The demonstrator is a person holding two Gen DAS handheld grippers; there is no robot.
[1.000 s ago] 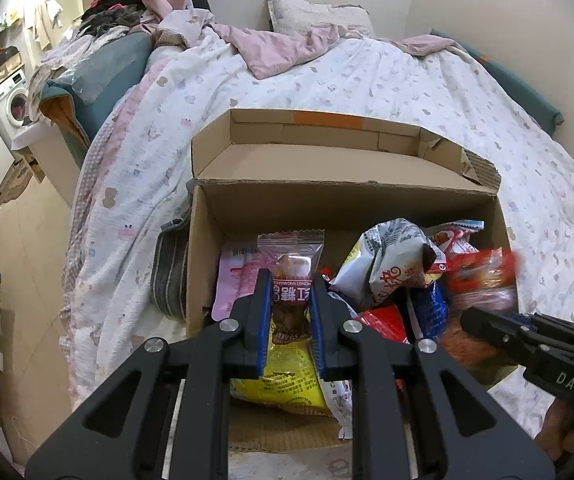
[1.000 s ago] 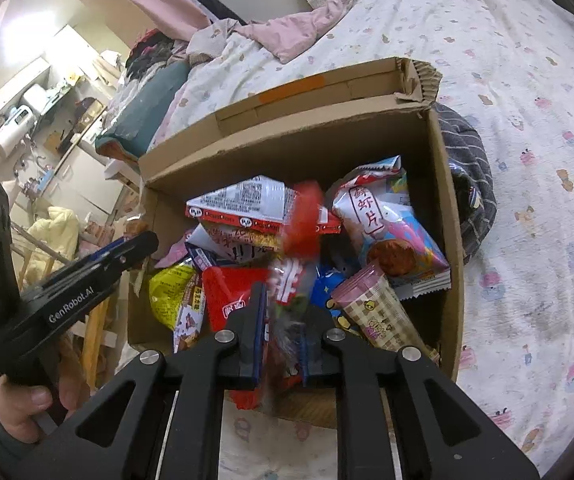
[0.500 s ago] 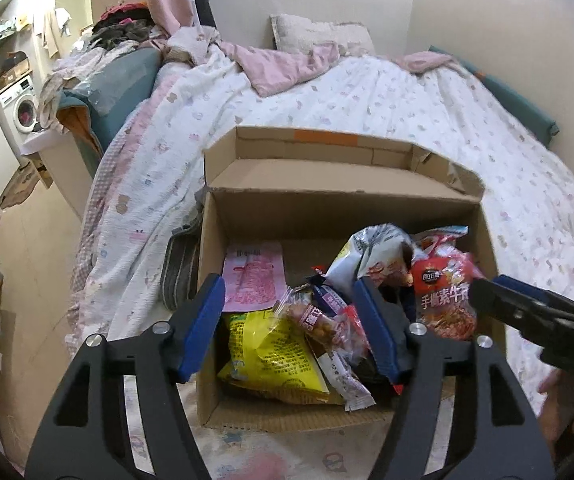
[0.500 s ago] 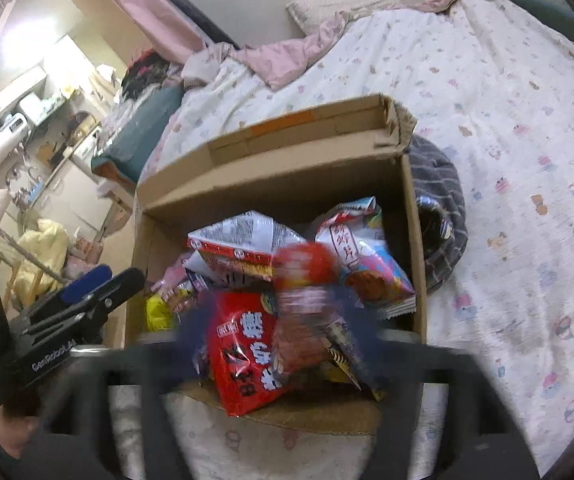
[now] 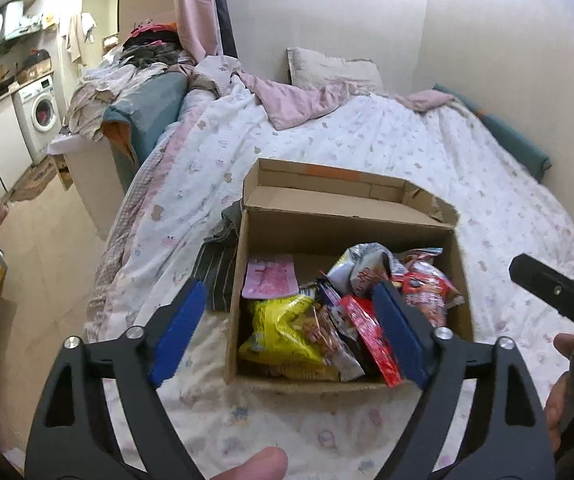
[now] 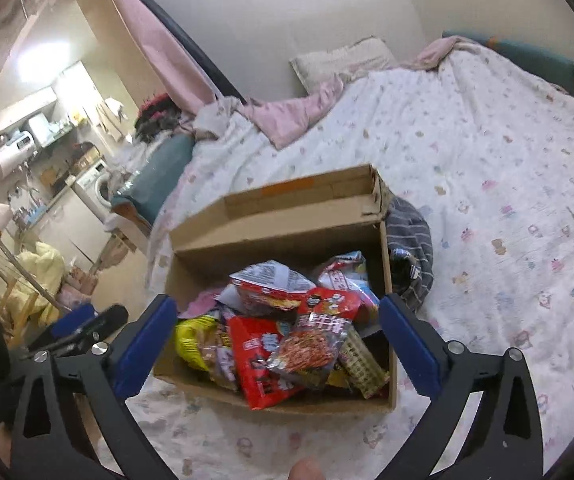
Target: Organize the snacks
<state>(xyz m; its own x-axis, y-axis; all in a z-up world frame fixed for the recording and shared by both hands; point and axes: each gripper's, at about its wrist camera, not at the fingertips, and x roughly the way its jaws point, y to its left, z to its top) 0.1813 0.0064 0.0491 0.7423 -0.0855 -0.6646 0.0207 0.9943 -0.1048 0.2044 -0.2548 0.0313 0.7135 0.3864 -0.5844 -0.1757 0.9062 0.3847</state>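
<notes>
An open cardboard box [image 5: 311,236] stands on the bed, full of snack packets; it also shows in the right wrist view [image 6: 279,236]. Inside lie a yellow bag [image 5: 283,332], a pink packet [image 5: 269,280], a red packet [image 5: 371,336] and a silver bag [image 5: 363,268]. In the right wrist view a red bag [image 6: 263,360] and a clear-fronted red snack bag [image 6: 315,340] lie on top. My left gripper [image 5: 291,332] is open and empty, above the box's near side. My right gripper [image 6: 275,344] is open and empty, above the box.
The box sits on a white patterned bedspread [image 5: 367,140]. A striped dark cloth [image 6: 411,248] lies against the box's side. A pillow [image 5: 331,68] and pink blanket [image 5: 299,100] lie at the bed's head. A washing machine [image 5: 43,116] and clutter stand left of the bed.
Both grippers opened and let their snack packets drop into the box, then pulled back and up away from it.
</notes>
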